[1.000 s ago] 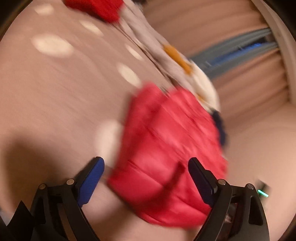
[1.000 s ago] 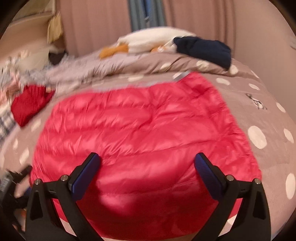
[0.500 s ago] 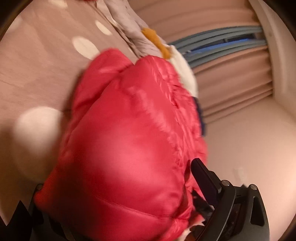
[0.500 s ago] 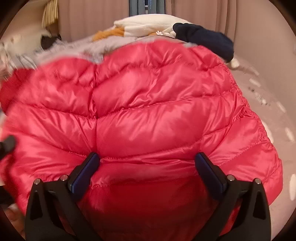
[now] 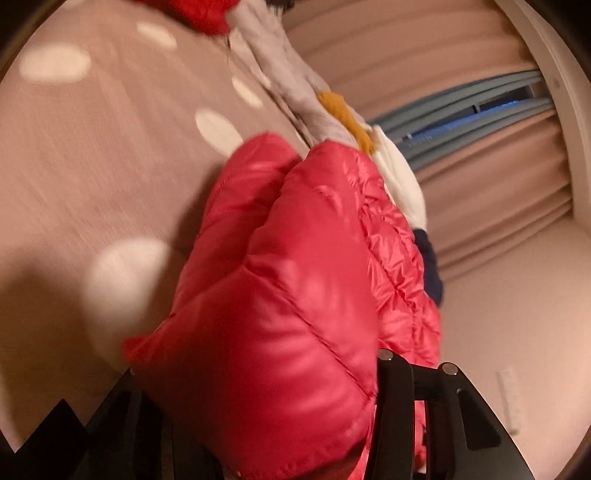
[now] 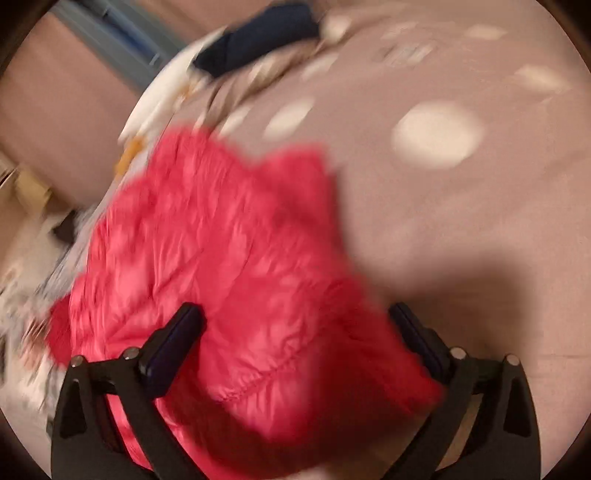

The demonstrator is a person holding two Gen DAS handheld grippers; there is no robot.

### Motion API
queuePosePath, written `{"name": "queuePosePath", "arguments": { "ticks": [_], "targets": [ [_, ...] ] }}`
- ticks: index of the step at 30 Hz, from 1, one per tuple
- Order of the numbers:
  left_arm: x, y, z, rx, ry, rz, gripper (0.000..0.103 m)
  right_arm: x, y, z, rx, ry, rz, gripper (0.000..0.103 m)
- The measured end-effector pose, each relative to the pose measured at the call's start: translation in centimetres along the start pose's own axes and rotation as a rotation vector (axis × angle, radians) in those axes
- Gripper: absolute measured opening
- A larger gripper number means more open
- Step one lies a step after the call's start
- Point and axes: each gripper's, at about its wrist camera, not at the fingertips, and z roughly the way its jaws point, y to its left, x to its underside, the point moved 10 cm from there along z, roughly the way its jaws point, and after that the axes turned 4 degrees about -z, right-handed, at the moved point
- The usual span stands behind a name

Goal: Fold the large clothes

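Note:
A red quilted puffer jacket [image 5: 295, 295] lies bunched on a pink-brown bedspread with white dots [image 5: 92, 166]. In the left wrist view it bulges over my left gripper [image 5: 258, 413] and hides the left finger and both tips; the jaws look wide apart around the fabric. In the right wrist view, which is blurred, the jacket [image 6: 229, 266] fills the gap of my right gripper [image 6: 299, 332]. Both blue-padded fingers [image 6: 173, 339] stand wide apart, with the jacket's edge draped between them.
A dark navy garment [image 6: 255, 40], a white pillow [image 5: 399, 177] and a grey cloth with an orange patch [image 5: 343, 114] lie at the head of the bed. Another red garment [image 5: 199, 11] lies farther off. Curtains [image 5: 461, 155] hang behind.
The jacket went from lying flat to being lifted and bunched up against both grippers. The right wrist view has swung round to the right and down over the bed.

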Motion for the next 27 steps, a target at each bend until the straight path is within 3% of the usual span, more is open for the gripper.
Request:
{"name": "queuePosePath", "arguments": {
  "ticks": [2,4,7,11,13,15,18,23,27],
  "targets": [
    [-1.0,0.0,-1.0,-0.037,-0.047,0.029,0.042,0.6,2.3,0.2,-0.094,0.038,-0.029,0.059],
    [-2.6,-0.5,-2.5,-0.109,-0.13,0.077,0.042,1.4,3.8,0.9,-0.19,0.091,-0.014,0.051],
    [-3.6,-3.7,-3.2,-0.129,-0.141,0.155,0.042,2.9,6.1,2.8,-0.217,0.137,-0.076,0.049],
    [-0.4,-12.5,-3.3,-0.001,-0.118,0.346,0.043,2.7,6.2,3.5,-0.254,0.155,-0.038,0.049],
    [4.0,-17.2,-1.7,0.076,-0.003,0.477,0.051,3.2,5.5,3.2,-0.295,0.169,-0.014,0.048],
    [8.4,-20.0,0.7,0.168,0.144,0.493,0.061,3.0,4.6,2.8,-0.338,0.183,0.013,0.045],
    [12.3,-20.7,4.3,0.158,0.263,0.496,0.064,3.3,4.0,2.0,-0.4,0.185,0.056,0.04],
    [14.5,-19.4,5.9,0.124,0.246,0.489,0.072,3.4,3.3,0.9,-0.45,0.198,0.112,0.038],
    [14.7,-19.8,6.9,0.111,0.28,0.546,0.08,2.6,2.5,-0.3,-0.384,0.194,0.119,0.047]
  ]
}}
